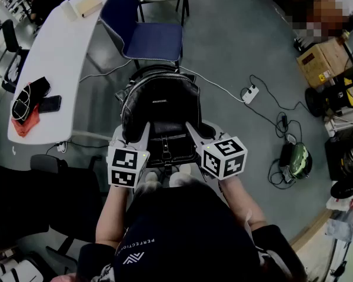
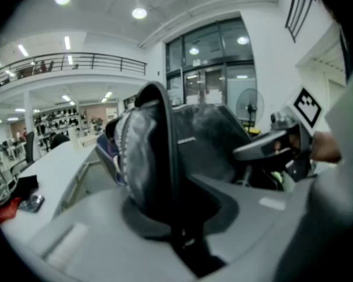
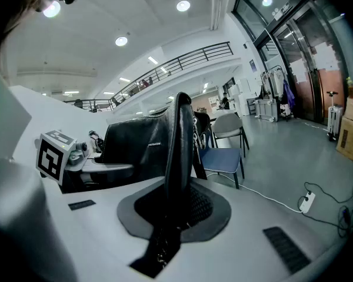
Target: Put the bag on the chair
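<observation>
Bag (image 1: 160,101) hangs between L claw (image 1: 144,129) and R claw (image 1: 192,128), each clenched on a strap — lifted, not placed. Chair (image 1: 153,40) just ahead of both, seat bare; carry fwd & set-down left.

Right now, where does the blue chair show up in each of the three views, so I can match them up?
Head view: blue chair at top centre, just beyond the black bag.
Left gripper view: only a blue sliver of it, left of the bag.
Right gripper view: right of centre, behind the bag.
Shared landmark: the black bag, in all three.
</observation>
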